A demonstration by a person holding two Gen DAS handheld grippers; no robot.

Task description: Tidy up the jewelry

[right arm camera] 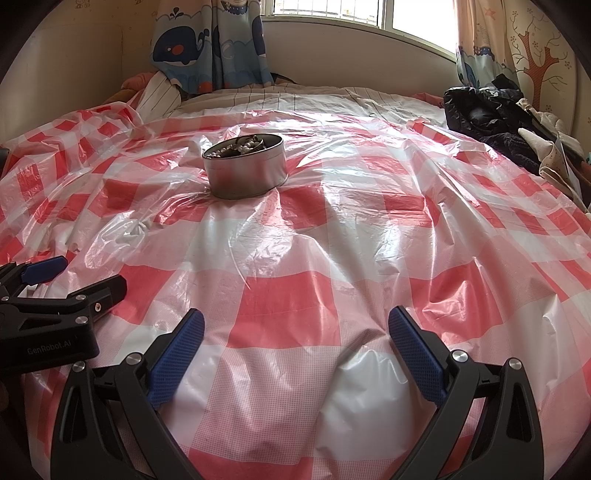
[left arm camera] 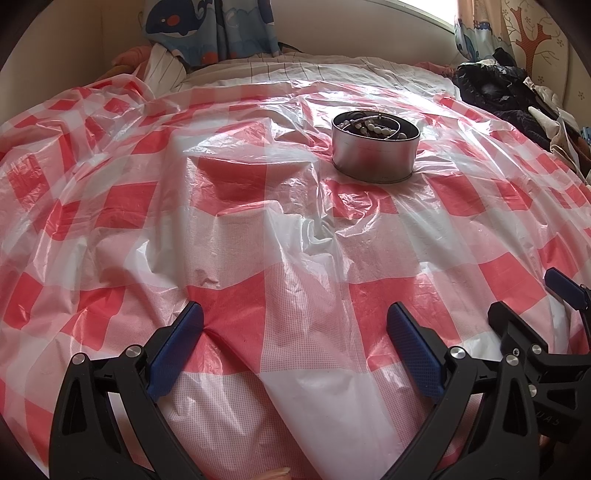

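Jewelry (left arm camera: pixel 373 127) is all piled inside a round metal tin (left arm camera: pixel 375 157), pale beads on top and what looks like a thin bangle leaning across the rim, rest of it too small and tangled to make out. Tin sits upright on a crinkly red and white checked plastic sheet (left arm camera: pixel 236 236) spread over a bed, toward the far middle of the sheet, well apart from both tools. Left gripper (left arm camera: pixel 295 325) is low over the near edge of the sheet with its blue pads spread wide and nothing between them. Right gripper (right arm camera: pixel 295 328) is the same deal, jaws wide, empty, just above the plastic, and it sits right beside the left one, you can see each poking into the other's view. Behind the sheet there's striped bedding (right arm camera: pixel 288 98), a whale print curtain (right arm camera: pixel 210 44) under a bright window (right arm camera: pixel 362 18), and a heap of dark clothes (right arm camera: pixel 495 114) off on the right side of the bed
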